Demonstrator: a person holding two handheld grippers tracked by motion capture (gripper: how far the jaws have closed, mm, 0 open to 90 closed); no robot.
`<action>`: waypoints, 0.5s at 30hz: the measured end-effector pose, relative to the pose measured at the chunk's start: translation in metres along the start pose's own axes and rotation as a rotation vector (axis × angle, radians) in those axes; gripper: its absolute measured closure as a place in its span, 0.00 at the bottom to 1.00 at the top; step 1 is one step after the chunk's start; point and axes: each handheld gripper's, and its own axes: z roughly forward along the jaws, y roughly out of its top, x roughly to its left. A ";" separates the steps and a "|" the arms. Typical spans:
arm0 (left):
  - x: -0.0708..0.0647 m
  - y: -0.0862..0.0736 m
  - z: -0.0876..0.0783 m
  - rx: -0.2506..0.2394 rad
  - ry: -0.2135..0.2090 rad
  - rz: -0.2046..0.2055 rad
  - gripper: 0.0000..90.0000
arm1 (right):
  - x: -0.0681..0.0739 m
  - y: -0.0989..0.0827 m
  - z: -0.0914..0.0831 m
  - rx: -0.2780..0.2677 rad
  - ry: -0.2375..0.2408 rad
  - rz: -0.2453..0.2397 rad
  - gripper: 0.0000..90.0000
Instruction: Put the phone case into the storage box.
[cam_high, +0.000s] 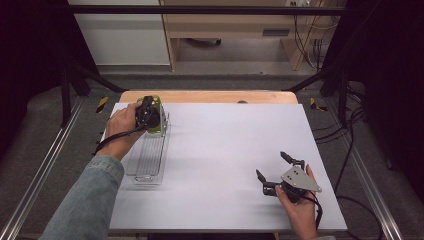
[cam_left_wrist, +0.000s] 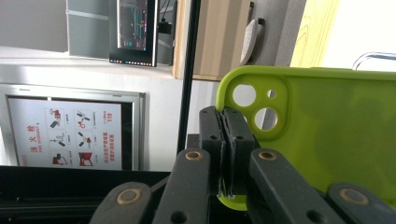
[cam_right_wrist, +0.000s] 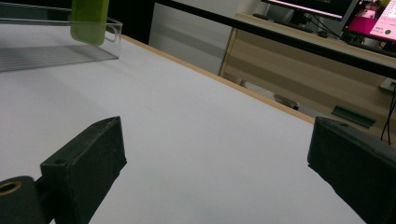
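Observation:
A lime-green phone case (cam_left_wrist: 322, 130) with round camera holes stands upright, and my left gripper (cam_left_wrist: 225, 154) is shut on its edge. From above, that left gripper (cam_high: 148, 116) holds the green case (cam_high: 156, 114) over the far end of a clear plastic tray (cam_high: 148, 157) at the table's left. In the right gripper view the case (cam_right_wrist: 88, 21) hangs above the tray's (cam_right_wrist: 56, 51) far wall. My right gripper (cam_high: 272, 167) rests near the front right of the white table (cam_high: 225, 150), its jaws wide open with nothing between them (cam_right_wrist: 215, 158).
The table's wooden far edge (cam_high: 210, 96) borders a black frame rail (cam_high: 200, 9). Cables (cam_high: 345, 150) trail on the floor to the right. A cabinet and wooden furniture (cam_high: 230, 30) stand beyond the table.

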 end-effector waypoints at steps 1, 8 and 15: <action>0.000 0.000 0.000 -0.001 0.000 0.001 0.98 | 0.000 0.000 0.000 0.001 0.000 -0.001 0.05; -0.001 -0.002 0.003 0.003 -0.001 0.004 0.98 | 0.000 0.000 0.000 0.000 -0.001 -0.002 0.05; -0.002 -0.002 0.005 0.003 -0.001 0.006 0.98 | 0.000 0.000 0.000 0.000 0.001 -0.002 0.05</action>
